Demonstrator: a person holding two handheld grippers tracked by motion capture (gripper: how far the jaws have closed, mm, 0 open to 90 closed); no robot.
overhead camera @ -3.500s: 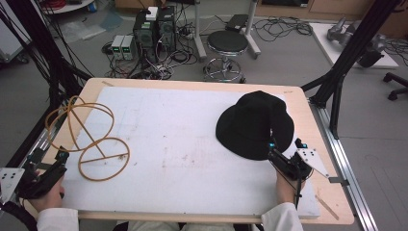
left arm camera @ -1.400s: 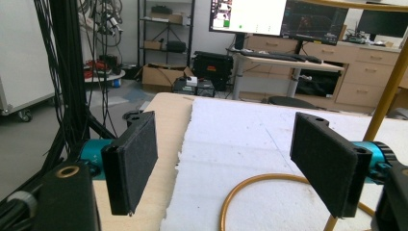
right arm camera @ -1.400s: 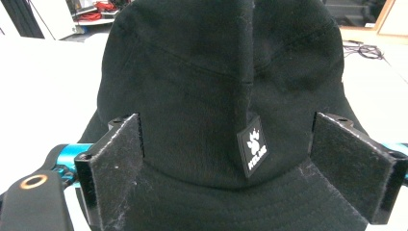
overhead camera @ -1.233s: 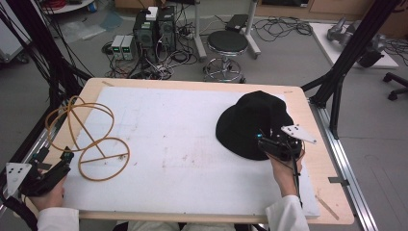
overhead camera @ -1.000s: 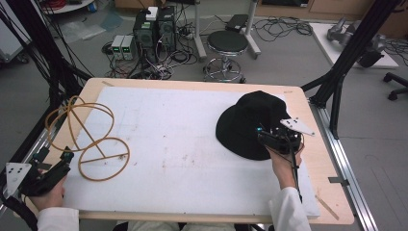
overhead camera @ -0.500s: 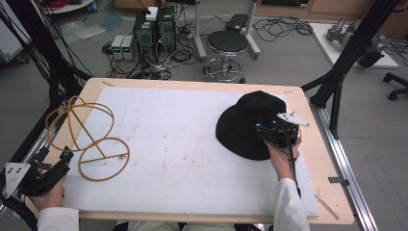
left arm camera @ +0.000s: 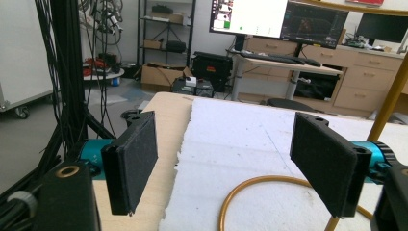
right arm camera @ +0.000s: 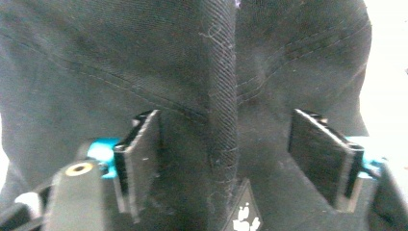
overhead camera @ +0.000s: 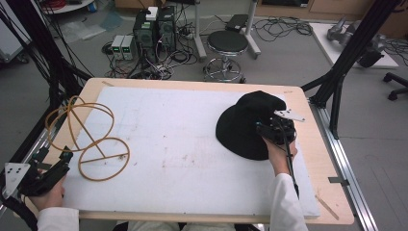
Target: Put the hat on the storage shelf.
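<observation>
A black bucket hat (overhead camera: 250,122) lies at the right of the white foam sheet (overhead camera: 183,144). My right gripper (overhead camera: 262,129) is over the hat's near right brim, open. In the right gripper view its jaws stand wide apart either side of a raised fabric ridge (right arm camera: 220,110) on the hat. A tan wire hat stand (overhead camera: 89,134), made of hoops on a ring base, sits at the left. My left gripper (overhead camera: 62,161) rests at the table's front left corner, open, just short of the ring base (left arm camera: 250,192).
The wooden table edge (overhead camera: 317,144) runs along the right of the foam. Black frame posts (overhead camera: 346,62) stand at the right and left. A stool (overhead camera: 226,48) and computer boxes (overhead camera: 154,29) stand on the floor behind.
My right gripper has moved from the table's right edge forward and up onto the hat's brim. The left gripper has barely moved.
</observation>
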